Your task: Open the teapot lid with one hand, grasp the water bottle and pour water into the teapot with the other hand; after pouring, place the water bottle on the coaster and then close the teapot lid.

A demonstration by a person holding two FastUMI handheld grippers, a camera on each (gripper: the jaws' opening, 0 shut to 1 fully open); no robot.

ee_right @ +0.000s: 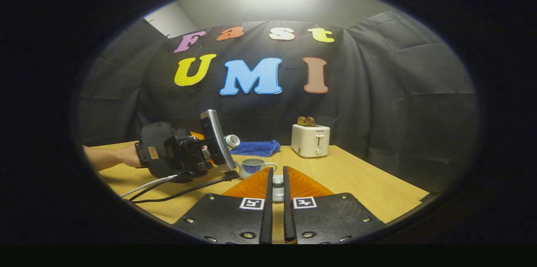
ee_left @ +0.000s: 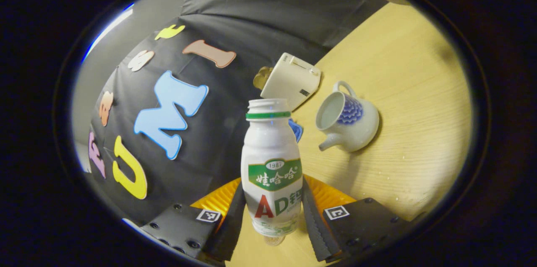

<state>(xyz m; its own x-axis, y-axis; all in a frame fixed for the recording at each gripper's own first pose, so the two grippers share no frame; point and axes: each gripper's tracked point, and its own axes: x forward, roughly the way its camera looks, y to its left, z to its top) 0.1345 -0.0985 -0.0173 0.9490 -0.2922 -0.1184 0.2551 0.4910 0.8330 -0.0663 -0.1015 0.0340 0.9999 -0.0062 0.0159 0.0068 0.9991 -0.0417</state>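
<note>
In the left gripper view, the left gripper (ee_left: 272, 212) clamps the bottle (ee_left: 272, 166) between both fingers, which press on its lower body from either side. The bottle is white plastic with a green ring under its open, capless neck, and a green and red label across its middle. It is held off the table (ee_left: 419, 91). Past its neck and to the right, the teapot (ee_left: 348, 120) stands on the wood, lidless, its white inside showing. It is white with a blue scale pattern on its side, a short spout and a loop handle. Behind it stands a white toaster (ee_left: 291, 79) by the cloth wall.

In the right gripper view, the right gripper (ee_right: 277, 191) is nearly closed, its fingers pinching a small pale knobbed thing, apparently the lid (ee_right: 277, 184). Beyond it sits the teapot (ee_right: 253, 166), with the left gripper (ee_right: 184, 151) tilting the bottle's neck (ee_right: 232, 140) just above it. A blue cloth (ee_right: 256, 148) lies farther back.
</note>
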